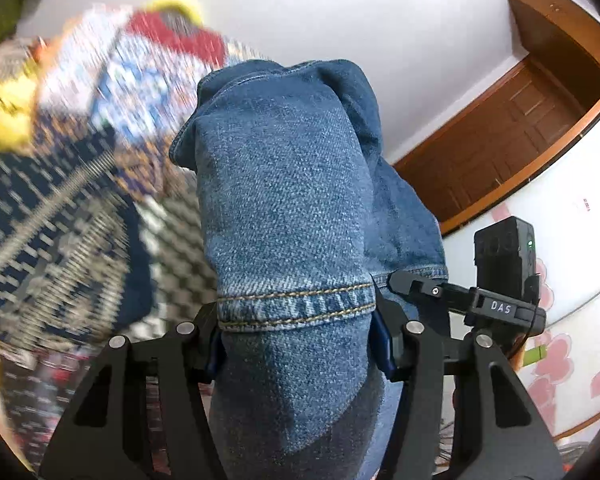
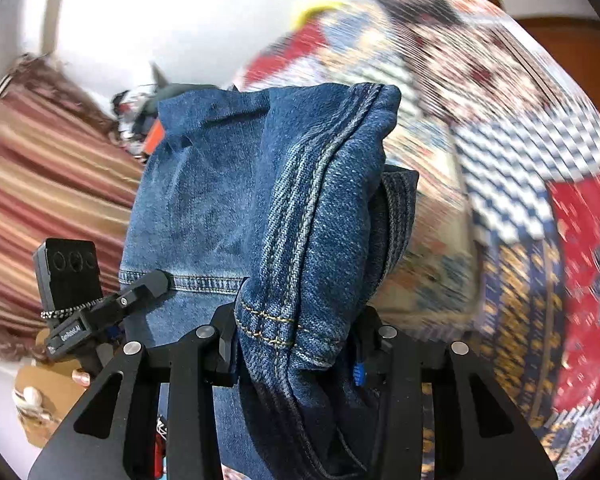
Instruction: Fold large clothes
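Note:
Blue jeans fill the middle of the left wrist view. My left gripper is shut on the hemmed leg end, with the denim draped up over the fingers. In the right wrist view the jeans hang the same way. My right gripper is shut on another hemmed denim edge with yellow stitching. Both grippers hold the jeans lifted in the air. The other gripper shows at the edge of each view, at the right in the left wrist view and at the left in the right wrist view.
A patterned blanket in blue, red and white lies below and beyond, blurred; it also shows in the right wrist view. A brown wooden door and white wall stand at right. A striped curtain hangs at left.

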### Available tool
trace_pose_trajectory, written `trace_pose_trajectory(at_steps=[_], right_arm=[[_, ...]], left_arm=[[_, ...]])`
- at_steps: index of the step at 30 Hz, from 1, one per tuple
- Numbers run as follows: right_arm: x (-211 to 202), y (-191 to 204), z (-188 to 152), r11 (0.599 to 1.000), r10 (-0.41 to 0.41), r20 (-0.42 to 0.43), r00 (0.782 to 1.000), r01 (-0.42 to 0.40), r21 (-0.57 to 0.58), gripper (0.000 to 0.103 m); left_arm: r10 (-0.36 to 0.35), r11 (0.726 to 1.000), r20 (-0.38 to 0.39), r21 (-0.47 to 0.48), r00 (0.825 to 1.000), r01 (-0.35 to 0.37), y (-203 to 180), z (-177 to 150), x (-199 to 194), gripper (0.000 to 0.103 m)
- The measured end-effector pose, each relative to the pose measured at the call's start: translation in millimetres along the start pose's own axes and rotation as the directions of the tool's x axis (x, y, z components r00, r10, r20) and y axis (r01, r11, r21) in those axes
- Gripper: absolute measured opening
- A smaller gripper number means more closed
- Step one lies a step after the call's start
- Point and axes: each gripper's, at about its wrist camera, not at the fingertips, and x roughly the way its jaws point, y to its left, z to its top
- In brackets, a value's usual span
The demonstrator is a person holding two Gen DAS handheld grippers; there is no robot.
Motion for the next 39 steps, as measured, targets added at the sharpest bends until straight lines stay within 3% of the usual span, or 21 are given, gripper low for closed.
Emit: trace_pose_trajectory(at_steps=[5,12,18,21,23,24,25,28,32,36,39], right_arm=[[21.1,65.8,20.1,0.994,0.054,0.039,0.998,-0.05,-0.101,0.036],[87.5,119.5,47.9,0.984,0.071,0.03,0.997,-0.065,-0.164,0.036],[171.4,120.0,71.6,0.994,0.011,-0.058,0.998,-0.017,-0.111,0.036],[217.5,102.4,70.9,0.997,-0.038,-0.129,0.991,0.029,-0.07,0.036],[252.3,81.2,64.9,0.996,-0.092,-0.206,0.974,0.085,-0.04,0.036],[265.5,70.7,60.4,0.993,-0.117,-0.238,0.964,0.113,-0.033,0.038],[275.3,60.9,54.9,0.991,-0.133,-0.254,0.958,0.129,-0.033,0.041],[277.1,48.8,46.0,0.992,-0.124,-0.232,0.965,0.113,-0.06,0.056],[259.0,54.2,37.6,0.982,-0.169,-0.215,0.962,0.146,-0.118,0.059],[232.6,68.5,22.2,0.971,-0.208,-0.186,0.96,0.179,-0.161,0.059],[218.8,83.4,11.6,0.956,-0.241,-0.162,0.957,0.206,-0.206,0.059]], left_arm=[[0.039,0.999,0.121,0.014,0.992,-0.041,21.4,22.8,-68.5,0.057],[0.123,0.992,0.178,-0.053,0.976,-0.115,86.4,59.2,-102.2,0.057],[0.167,0.975,0.109,-0.167,0.98,-0.148,176.5,72.5,-69.6,0.057],[0.192,0.955,0.015,-0.232,0.981,-0.183,226.3,62.1,-34.8,0.057],[0.234,0.938,-0.078,-0.246,0.969,-0.246,254.7,48.8,-7.1,0.06],[0.263,0.927,-0.125,-0.244,0.957,-0.286,267.5,39.8,5.6,0.067],[0.278,0.924,-0.127,-0.234,0.952,-0.301,277.8,29.1,11.2,0.069],[0.21,0.942,-0.074,-0.25,0.975,-0.222,279.7,18.6,-3.1,0.072],[0.323,0.927,-0.075,-0.177,0.943,-0.332,259.8,10.9,-17.9,0.076],[0.383,0.912,-0.063,-0.133,0.922,-0.388,237.7,-1.2,-35.9,0.076],[0.454,0.887,-0.058,-0.065,0.889,-0.458,216.7,-16.1,-49.2,0.076]])
